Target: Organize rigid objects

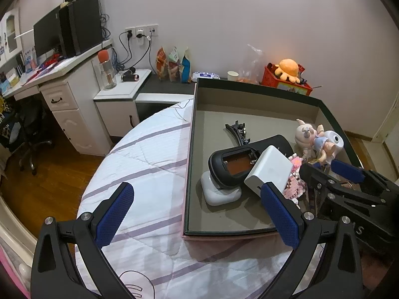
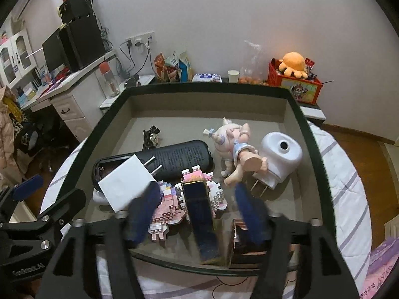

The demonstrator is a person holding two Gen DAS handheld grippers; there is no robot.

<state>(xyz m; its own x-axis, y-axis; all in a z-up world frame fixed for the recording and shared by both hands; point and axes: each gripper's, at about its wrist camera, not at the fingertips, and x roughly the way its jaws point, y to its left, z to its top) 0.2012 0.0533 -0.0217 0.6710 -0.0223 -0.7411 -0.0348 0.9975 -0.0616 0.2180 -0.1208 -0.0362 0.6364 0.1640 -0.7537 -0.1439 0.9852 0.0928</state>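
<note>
A dark-rimmed grey box [image 1: 192, 149] [image 2: 209, 88] lies on the bed and holds rigid things. In it are a white charger [image 1: 268, 172] [image 2: 127, 183], a black remote with its battery bay open [image 1: 239, 164] [image 2: 174, 157], a white earbud case [image 1: 219, 194], a black hair clip [image 1: 238, 130] [image 2: 150, 137], a pink brick model [image 2: 174, 199], a doll figure [image 1: 314, 137] [image 2: 237, 147], a white plug-in device [image 2: 279, 157] and a dark blue-and-gold box [image 2: 202, 214]. My left gripper [image 1: 197, 211] is open and empty over the box's near left corner. My right gripper [image 2: 197, 209] is open above the blue-and-gold box.
The box rests on a white quilt with purple stripes [image 1: 139, 174]. Behind it is a white desk with a monitor [image 1: 47, 35], a nightstand [image 1: 119, 92], snack bags [image 1: 172, 64], and a red crate with an orange plush [image 1: 286, 77]. Wooden floor [image 1: 45, 186] lies left.
</note>
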